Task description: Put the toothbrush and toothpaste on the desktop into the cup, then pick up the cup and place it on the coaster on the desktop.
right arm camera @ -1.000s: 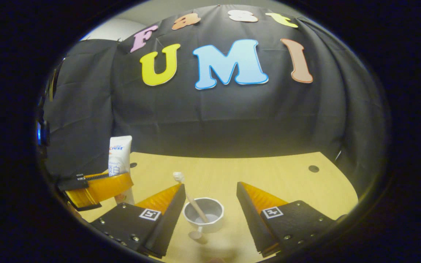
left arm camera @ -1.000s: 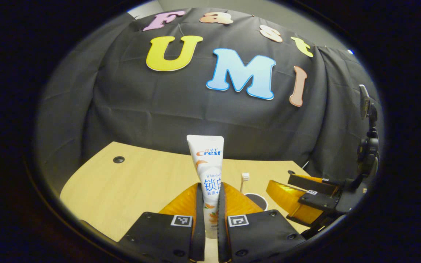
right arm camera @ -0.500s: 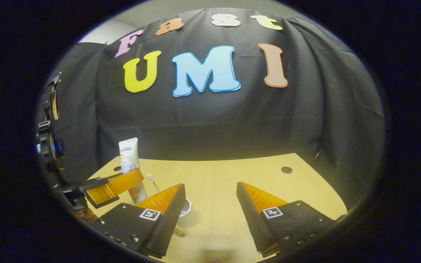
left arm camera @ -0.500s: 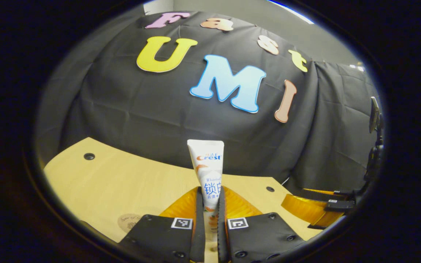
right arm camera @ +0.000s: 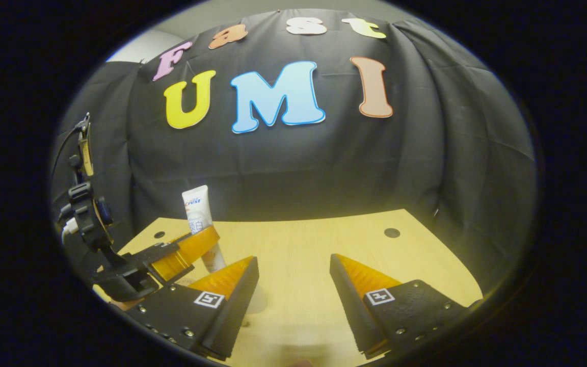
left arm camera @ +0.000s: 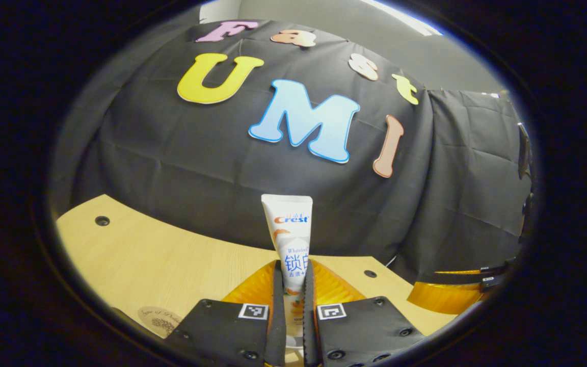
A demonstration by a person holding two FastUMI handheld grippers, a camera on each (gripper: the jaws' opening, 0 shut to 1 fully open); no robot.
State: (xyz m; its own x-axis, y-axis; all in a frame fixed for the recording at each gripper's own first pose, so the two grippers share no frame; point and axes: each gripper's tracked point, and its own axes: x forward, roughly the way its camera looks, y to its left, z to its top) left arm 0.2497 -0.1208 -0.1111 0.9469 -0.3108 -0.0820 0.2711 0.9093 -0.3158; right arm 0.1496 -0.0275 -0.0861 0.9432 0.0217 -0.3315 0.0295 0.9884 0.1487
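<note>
A white toothpaste tube (left arm camera: 290, 239) stands upright between the fingers of my left gripper (left arm camera: 292, 266), which is shut on its lower half, above the wooden desktop (left arm camera: 161, 255). A round light coaster (left arm camera: 158, 318) lies at the lower left of the left gripper view. In the right gripper view my right gripper (right arm camera: 293, 285) is open over the desktop (right arm camera: 298, 244) with nothing between its fingers. To its left, the left gripper (right arm camera: 184, 250) holds the toothpaste tube (right arm camera: 197, 211) upright. The right gripper's finger (left arm camera: 444, 295) shows at the right of the left gripper view.
Small dark holes mark the desktop, one at the far left (left arm camera: 102, 220), one near the back (left arm camera: 370, 273) and one at the right (right arm camera: 391, 233). Black cloth closes the booth behind and at both sides. A camera mount (right arm camera: 84, 204) rises above the left gripper.
The cup with the toothbrush slid out of the right gripper view behind its left finger. My left gripper moved with the toothpaste, and the coaster came into its view.
</note>
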